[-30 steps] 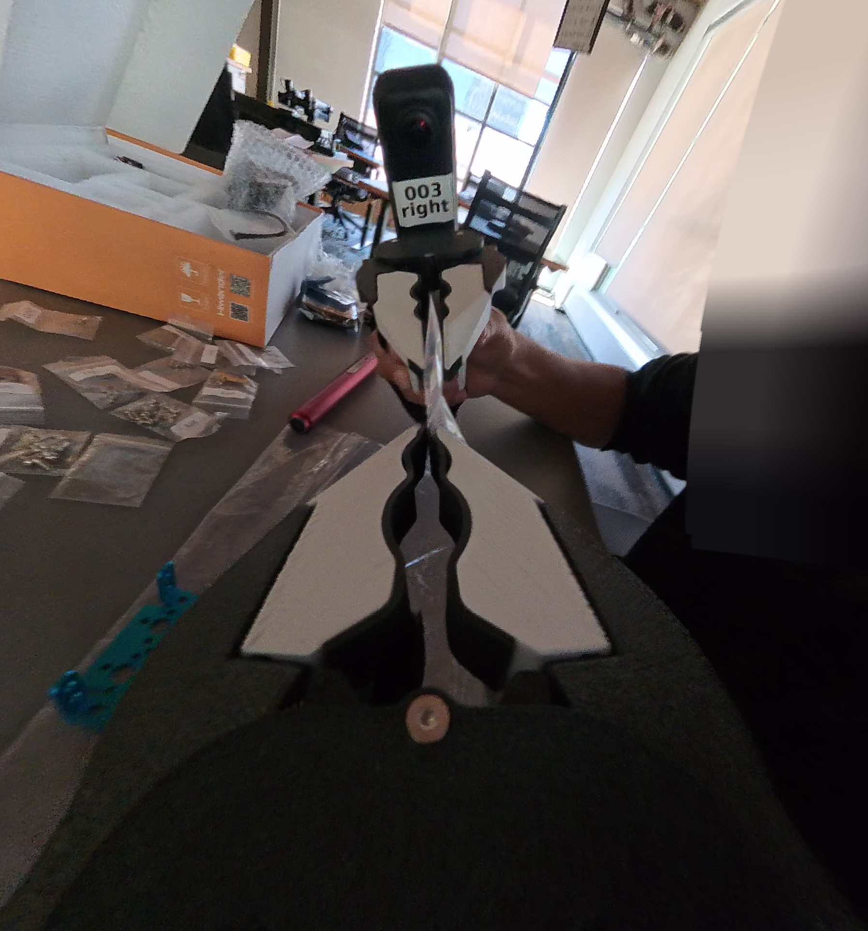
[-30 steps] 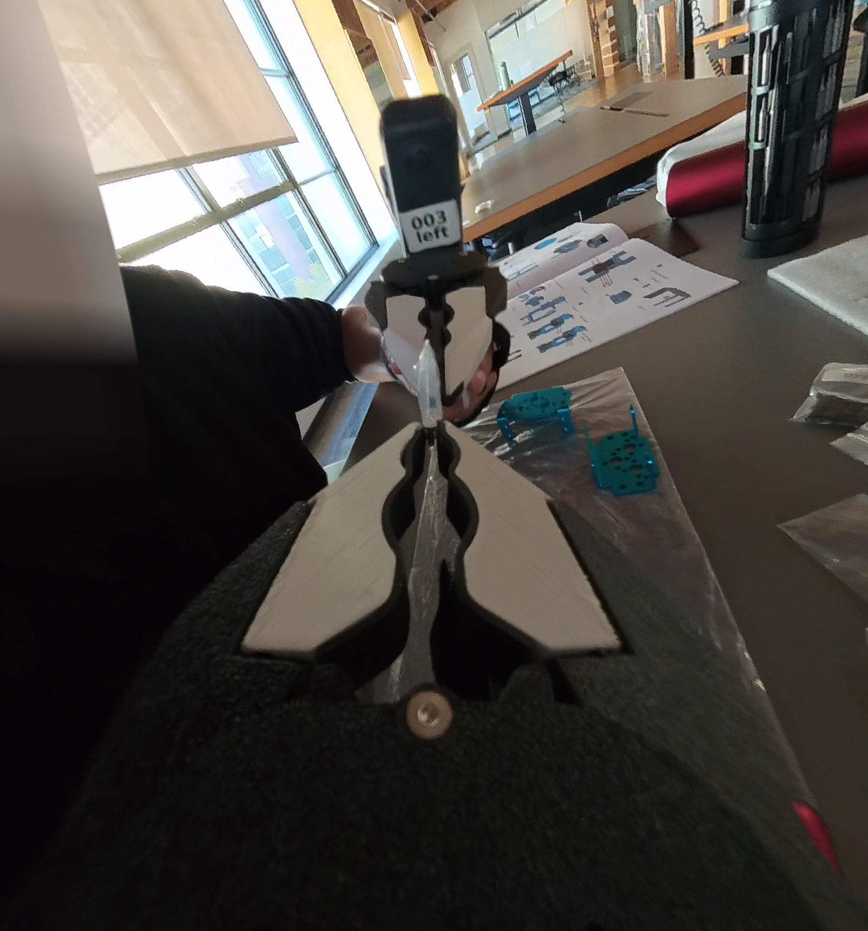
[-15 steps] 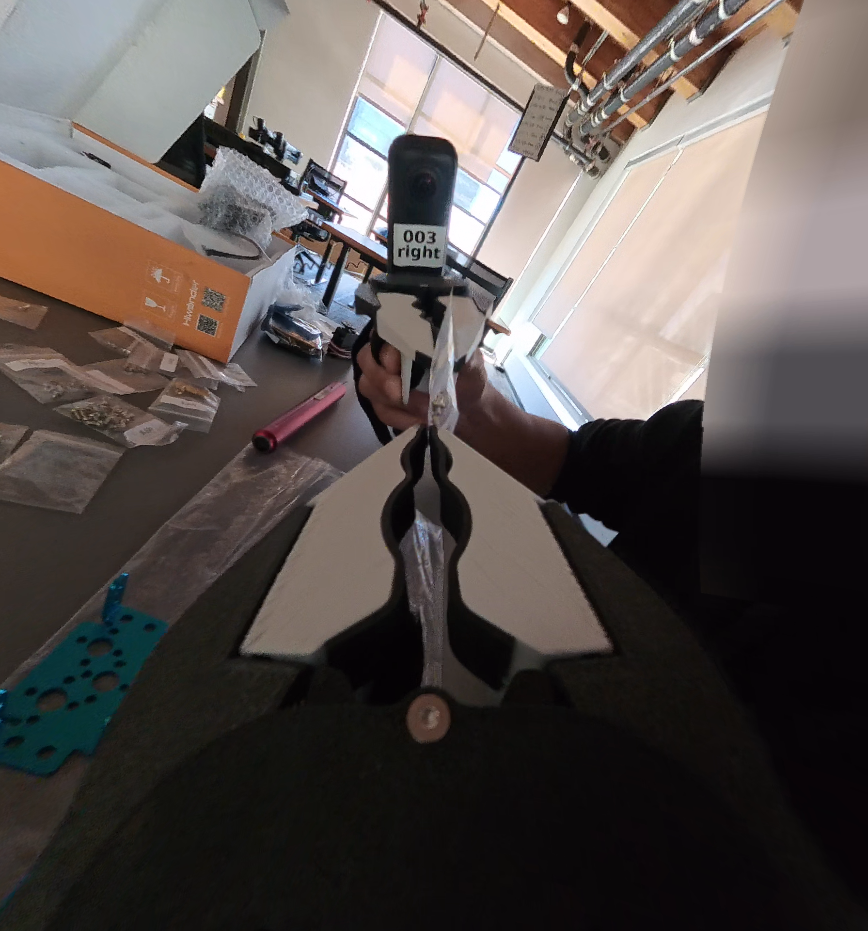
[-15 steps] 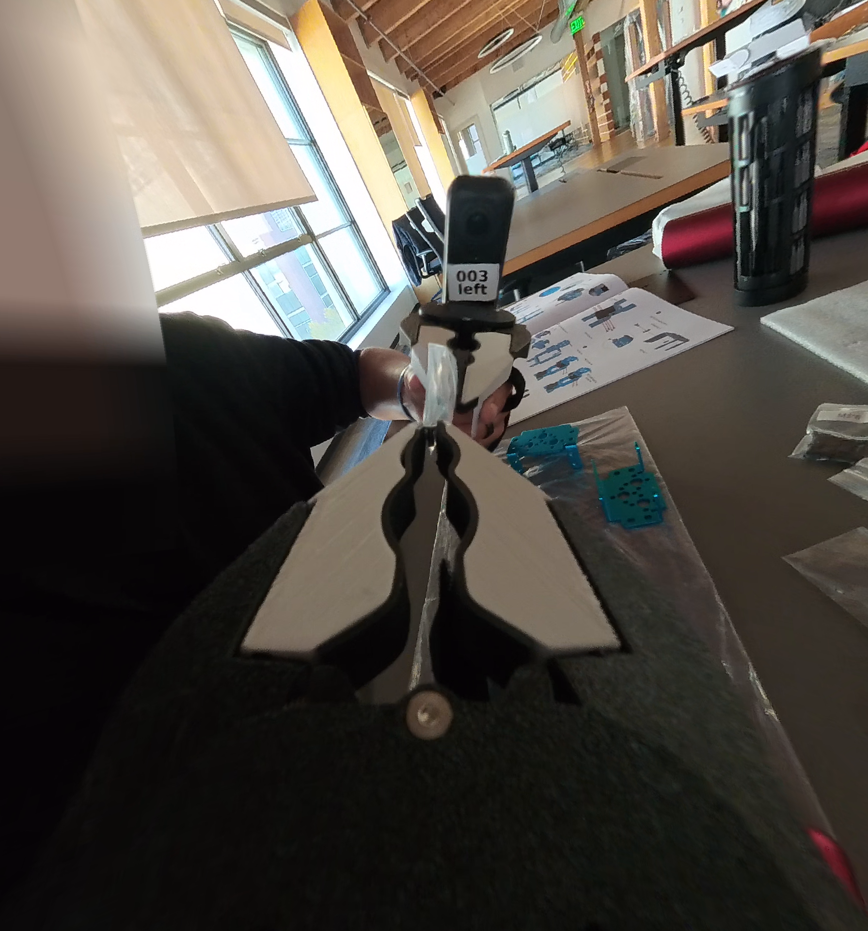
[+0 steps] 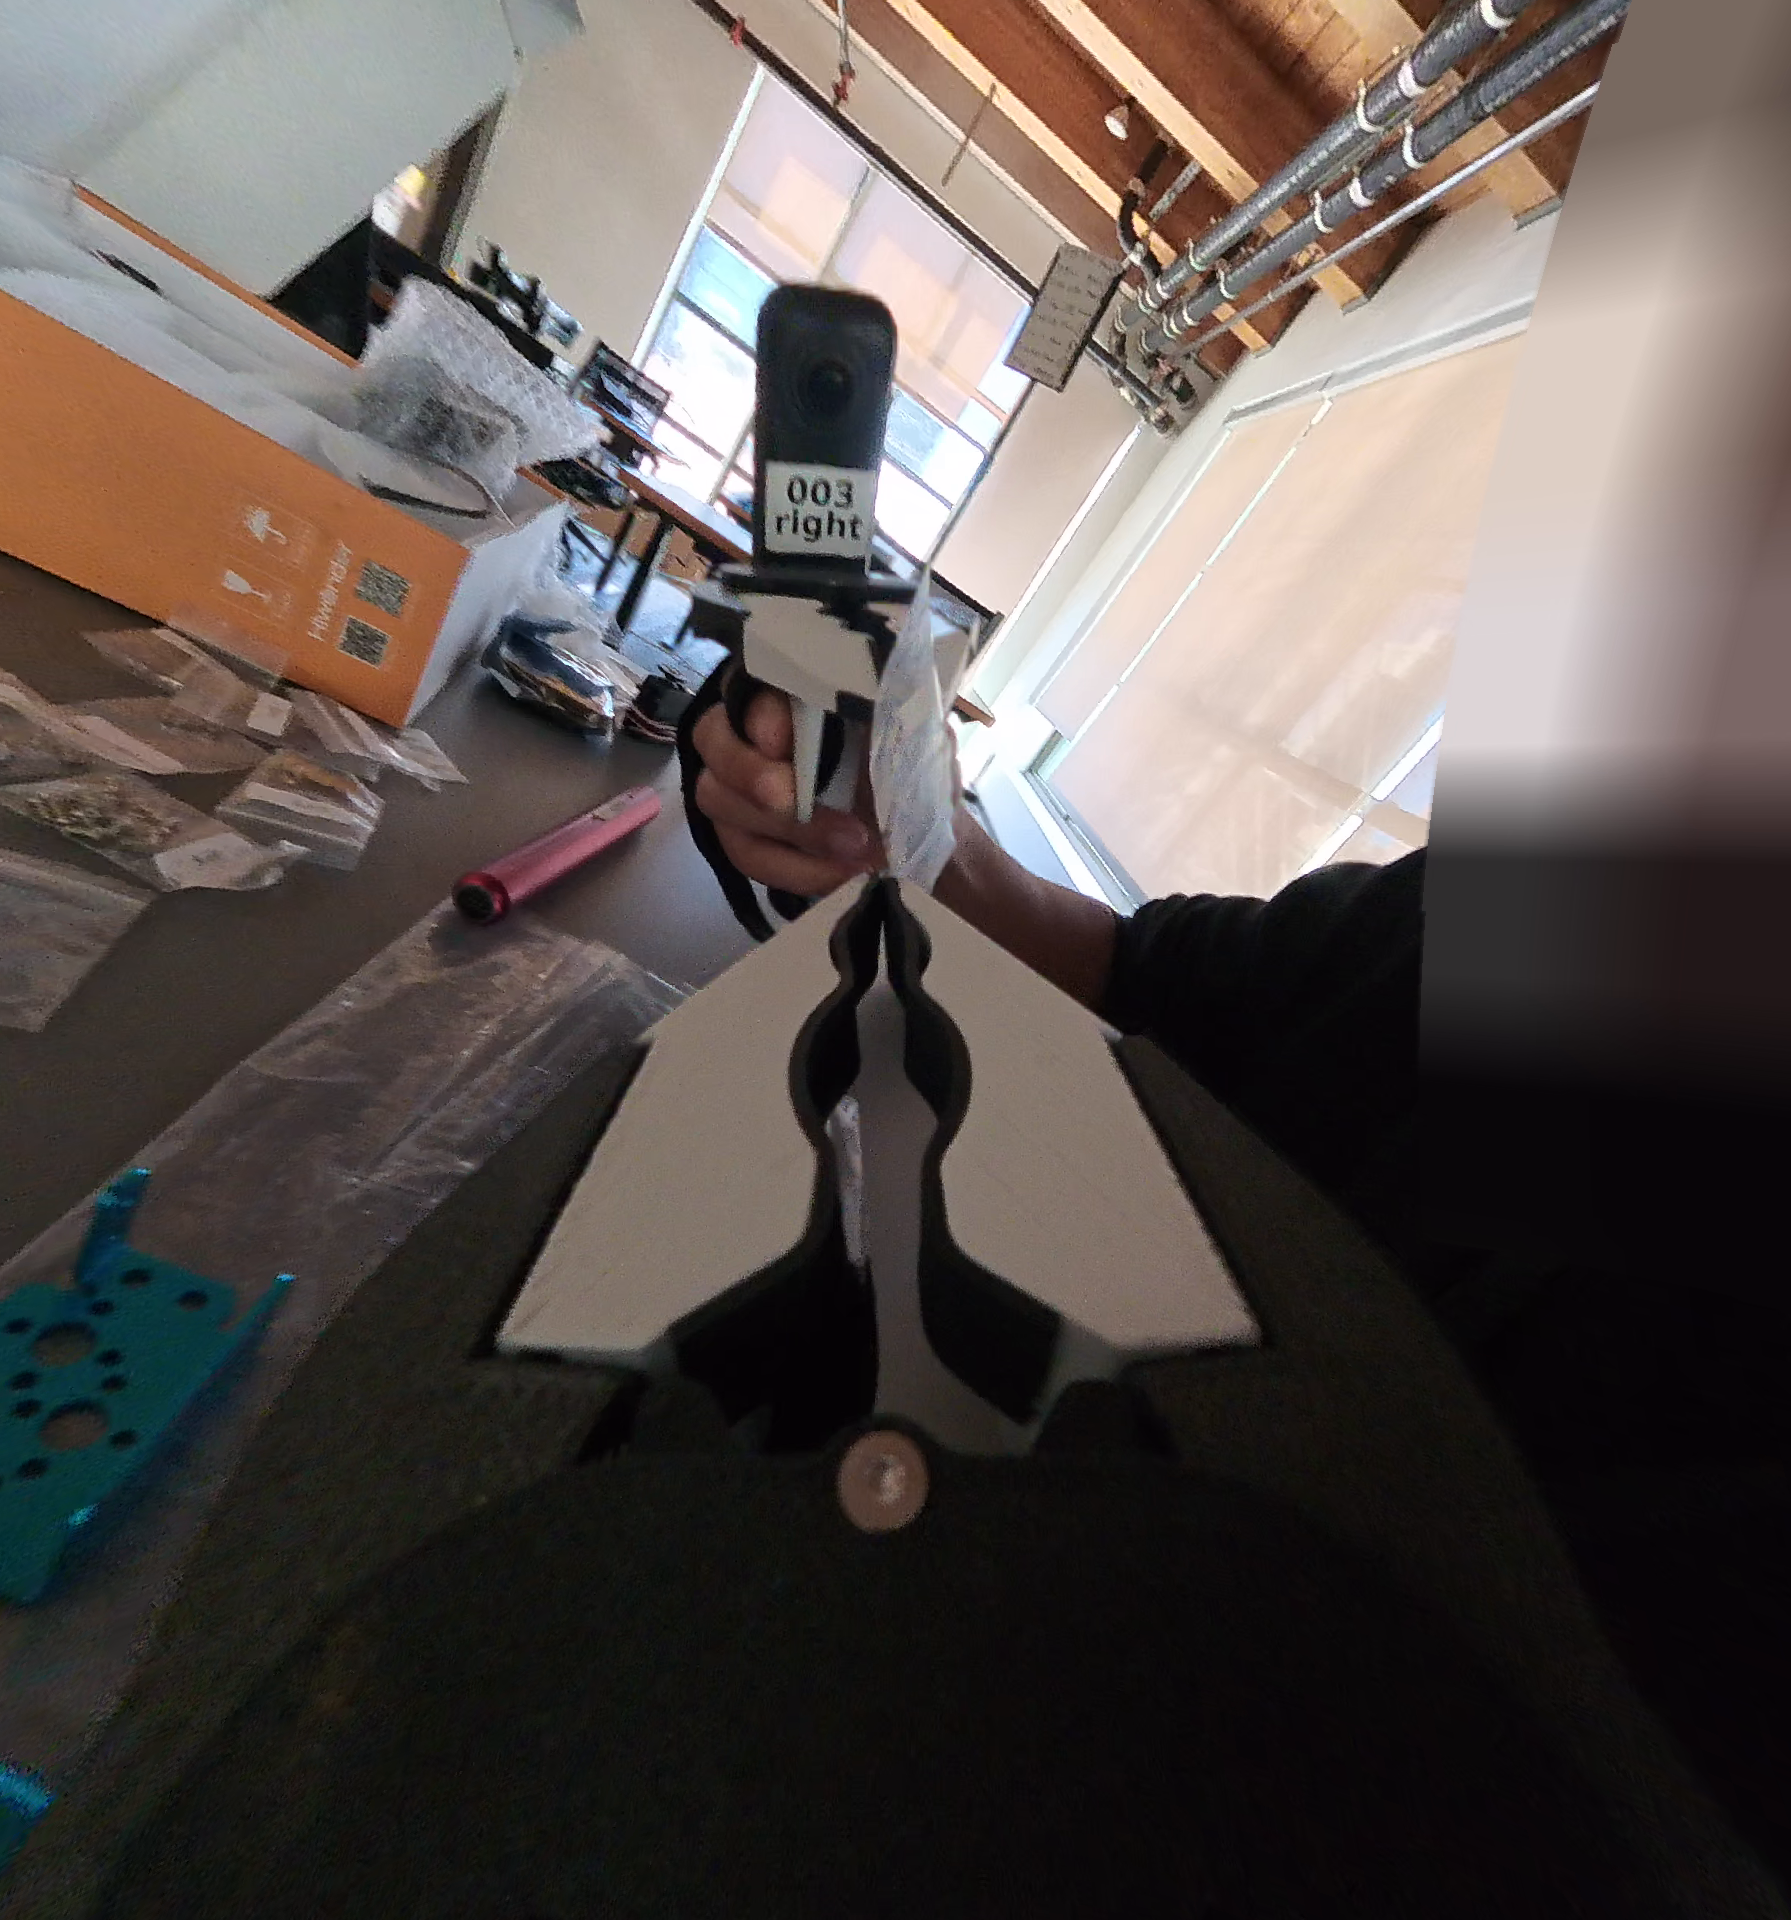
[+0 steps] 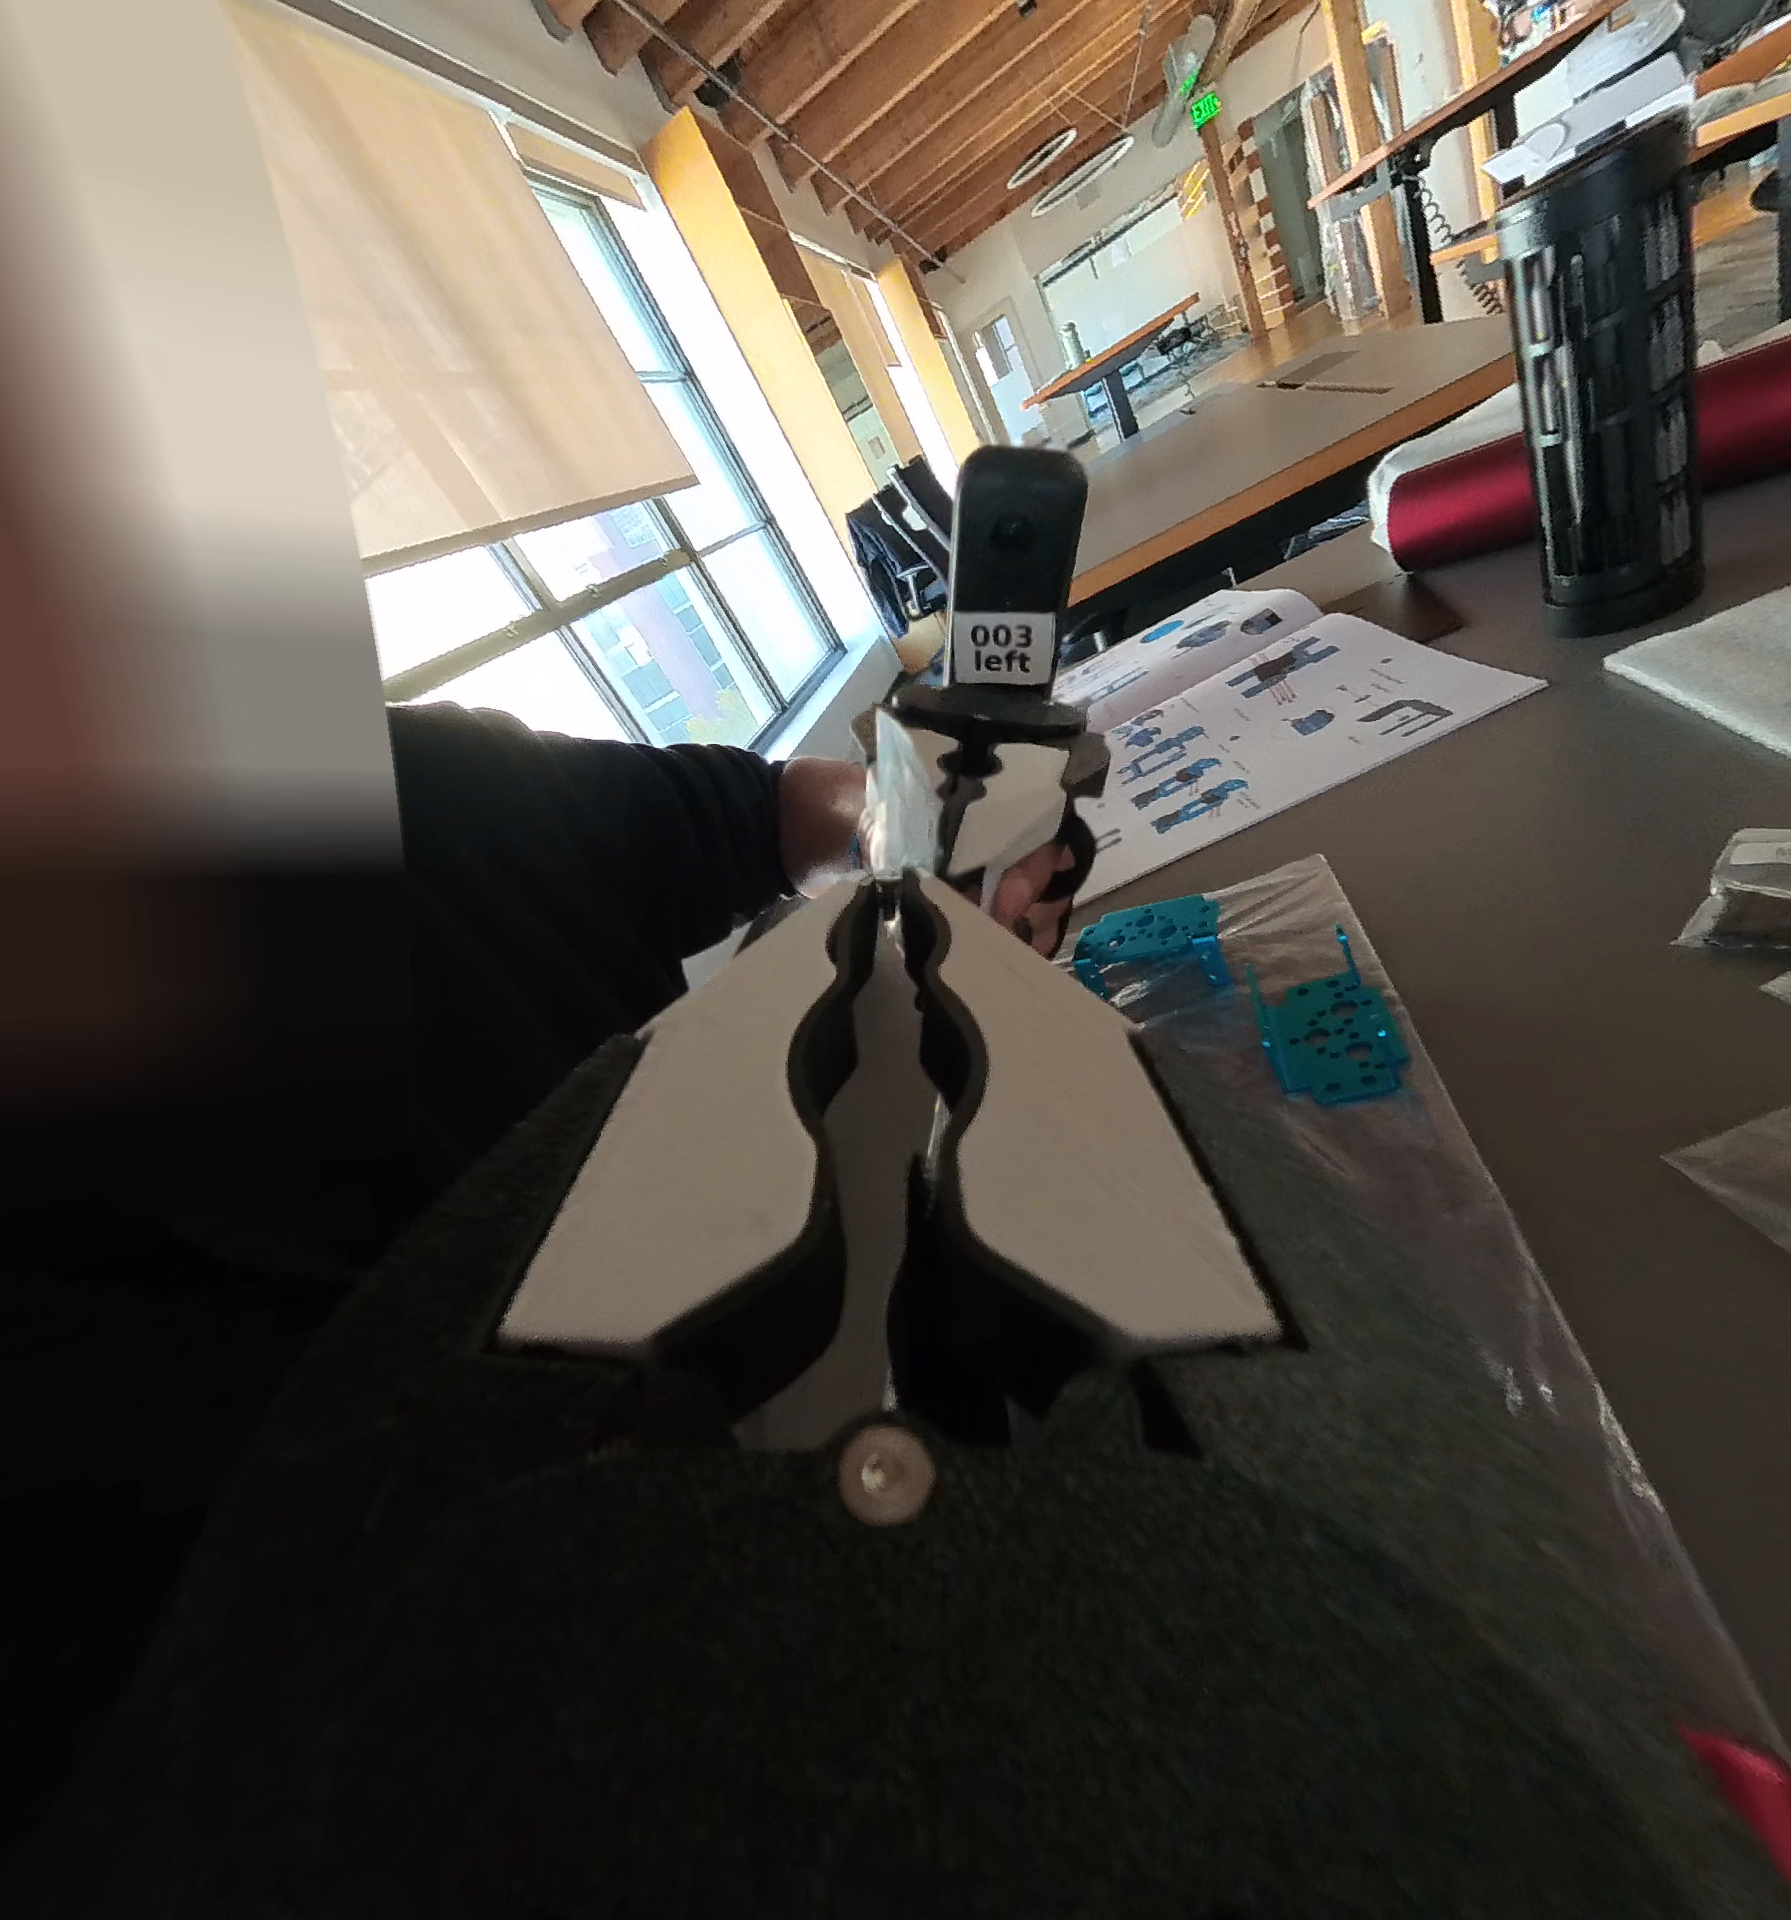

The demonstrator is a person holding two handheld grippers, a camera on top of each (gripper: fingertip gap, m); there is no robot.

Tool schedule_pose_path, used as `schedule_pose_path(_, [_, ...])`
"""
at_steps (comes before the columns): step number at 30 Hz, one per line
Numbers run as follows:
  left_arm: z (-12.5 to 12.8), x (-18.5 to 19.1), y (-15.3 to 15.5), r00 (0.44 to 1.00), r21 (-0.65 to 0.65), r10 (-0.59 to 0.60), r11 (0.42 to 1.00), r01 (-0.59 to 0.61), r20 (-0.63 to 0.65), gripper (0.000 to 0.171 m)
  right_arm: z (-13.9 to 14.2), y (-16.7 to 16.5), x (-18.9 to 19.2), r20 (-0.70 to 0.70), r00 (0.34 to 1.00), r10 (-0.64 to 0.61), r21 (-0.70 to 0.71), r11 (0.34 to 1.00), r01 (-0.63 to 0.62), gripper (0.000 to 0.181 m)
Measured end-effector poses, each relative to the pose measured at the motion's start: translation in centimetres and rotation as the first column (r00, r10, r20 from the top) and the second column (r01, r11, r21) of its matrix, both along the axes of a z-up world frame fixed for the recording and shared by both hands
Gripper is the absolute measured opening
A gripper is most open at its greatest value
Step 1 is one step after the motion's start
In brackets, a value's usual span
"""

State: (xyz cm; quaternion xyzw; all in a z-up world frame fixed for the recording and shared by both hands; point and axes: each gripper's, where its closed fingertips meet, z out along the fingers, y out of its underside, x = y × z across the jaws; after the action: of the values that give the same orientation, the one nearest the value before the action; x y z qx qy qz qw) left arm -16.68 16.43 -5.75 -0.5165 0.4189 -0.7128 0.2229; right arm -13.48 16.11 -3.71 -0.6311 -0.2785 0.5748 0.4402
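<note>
A: Small bag (image 5: pixel 912 769)?
B: Clear glossy plastic film, crinkled.
A: Brackets (image 6: pixel 1327 1029)?
B: Blue metal, satin finish, on a glossy plastic sheet (image 6: pixel 1317 1122).
A: Tabletop (image 6: pixel 1597 831)?
B: Dark, smooth, matt.

Teal perforated bracket (image 5: pixel 49 1423), orange box (image 5: pixel 174 520), magenta tube (image 5: pixel 558 852), dark brown table (image 6: pixel 1597 831), white-and-black tool (image 5: pixel 878 904).

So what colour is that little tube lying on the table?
Pink, a metallic shade; the tube shows best in the left wrist view.

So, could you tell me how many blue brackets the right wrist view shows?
2: one blue bracket near the booklet, another right of it, both on the plastic sheet.
</note>
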Motion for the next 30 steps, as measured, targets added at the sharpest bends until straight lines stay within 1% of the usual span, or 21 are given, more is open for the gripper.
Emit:
schedule_pose_path(2, [0.2, -0.1, -0.1, 1.000, -0.012, -0.006, 1.000, 0.006, 0.018, 0.000, 0.0, 0.0, 0.1, 0.011, 1.000, -0.004, 0.013, 1.000, 0.004, 0.003])
schedule_pose_path(5, [1.0, -0.4, 0.9, 0.999, -0.028, 0.013, 1.000, -0.012, 0.035, 0.000, -0.4, 0.4, 0.5, 0.025, 0.999, -0.025, 0.009, 1.000, 0.024, 0.003])
schedule_pose_path(7, [0.5, -0.4, 0.4, 1.000, -0.005, 0.000, 1.000, 0.000, 0.023, 0.000, -0.2, 0.3, 0.3, -0.005, 1.000, -0.012, -0.013, 1.000, 0.012, 0.003])
schedule_pose_path(9, [-0.1, -0.1, -0.4, 1.000, 0.010, -0.021, 1.000, 0.021, 0.002, 0.000, -0.7, 0.2, -0.2, 0.038, 0.999, -0.011, 0.007, 1.000, 0.011, 0.003])
schedule_pose_path(10, [-0.1, 0.0, -0.6, 1.000, 0.008, -0.026, 1.000, 0.026, 0.002, 0.000, -0.5, 0.0, -0.3, 0.036, 0.999, -0.006, 0.010, 1.000, 0.006, 0.003])
schedule_pose_path(12, [0.1, 0.0, -0.2, 1.000, -0.008, -0.014, 1.000, 0.014, 0.009, 0.000, -0.4, 0.1, -0.2, 0.031, 0.999, -0.009, 0.010, 1.000, 0.009, 0.003])
schedule_pose_path(17, [0.8, -0.5, 2.1, 0.997, -0.045, 0.071, 0.997, -0.069, 0.030, 0.000, -0.9, 0.9, 0.6, 0.036, 0.998, -0.049, -0.006, 0.999, 0.050, 0.003])
schedule_pose_path(19, [0.4, -0.3, 1.6, 0.999, -0.039, 0.049, 0.998, -0.049, 0.011, 0.000, -0.9, 0.4, -0.1, 0.041, 0.999, -0.023, -0.008, 1.000, 0.023, 0.003])
schedule_pose_path(21, [-0.3, 0.0, 1.2, 0.999, -0.015, 0.041, 0.999, -0.042, -0.020, 0.000, -0.9, 0.0, -0.7, 0.048, 0.999, -0.003, 0.004, 1.000, 0.003, 0.003])
schedule_pose_path(24, [-0.4, -0.2, 1.9, 0.998, 0.010, 0.051, 0.999, -0.051, -0.043, 0.000, -1.0, 0.5, 0.3, 0.062, 0.997, -0.034, 0.007, 0.999, 0.034, 0.003])
schedule_pose_path(28, [-0.2, -0.5, 2.4, 0.994, 0.151, 0.103, 0.984, -0.097, -0.034, 0.001, -0.9, 0.6, 0.8, 0.063, 0.997, -0.035, 0.006, 0.999, 0.035, 0.003])
schedule_pose_path(30, [0.1, -0.5, 2.1, 0.995, 0.165, 0.094, 0.982, -0.088, -0.025, 0.002, -0.9, 0.5, 0.6, 0.059, 0.998, -0.024, 0.002, 1.000, 0.024, 0.003])
